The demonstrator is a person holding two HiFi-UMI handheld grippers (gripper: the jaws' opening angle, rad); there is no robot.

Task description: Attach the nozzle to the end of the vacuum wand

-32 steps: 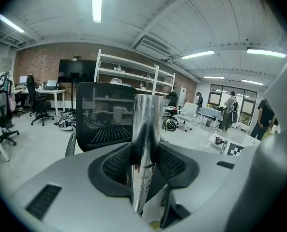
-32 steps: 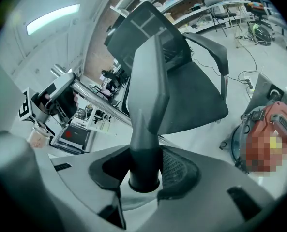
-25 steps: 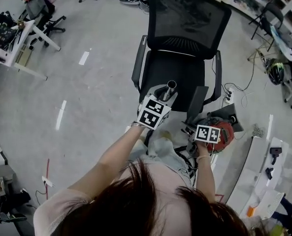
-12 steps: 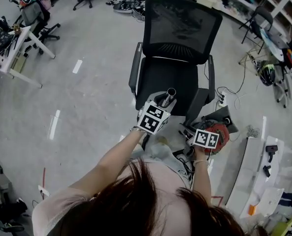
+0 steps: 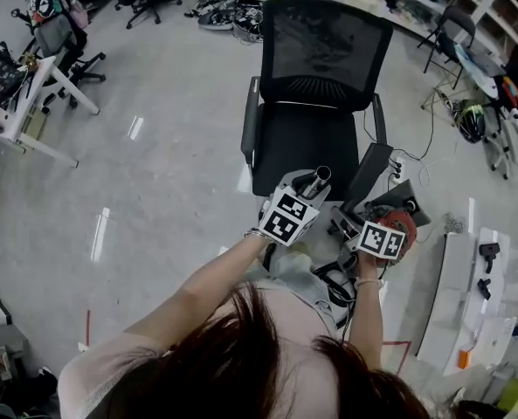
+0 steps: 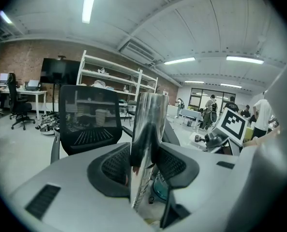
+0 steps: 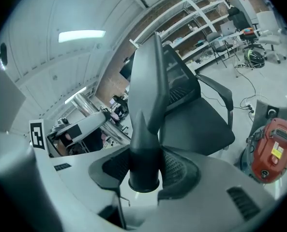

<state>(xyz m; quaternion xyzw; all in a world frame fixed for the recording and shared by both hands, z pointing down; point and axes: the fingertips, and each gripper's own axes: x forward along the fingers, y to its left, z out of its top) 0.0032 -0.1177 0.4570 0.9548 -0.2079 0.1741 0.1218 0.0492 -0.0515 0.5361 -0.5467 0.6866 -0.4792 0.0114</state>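
My left gripper [image 5: 299, 192] is shut on a shiny metal vacuum wand [image 5: 318, 180], whose open end points up toward the chair seat. In the left gripper view the wand [image 6: 146, 129] stands upright between the pads of that gripper [image 6: 145, 164]. To the wand's right, my right gripper [image 5: 362, 222] is shut on a black tapered nozzle [image 5: 369, 171]. The nozzle [image 7: 150, 105] fills the right gripper view, its round socket end down between the pads of the right gripper [image 7: 144, 167]. Wand and nozzle are side by side and apart.
A black mesh office chair [image 5: 315, 103] stands right in front of both grippers. The red vacuum body [image 5: 400, 227] and its cables lie on the floor at the right. White desks [image 5: 468, 295] stand at the right, with more chairs and shelves farther off.
Both grippers have shifted a little with their loads: the nozzle has risen, and the wand has moved sideways toward the right. Both grips look unchanged.
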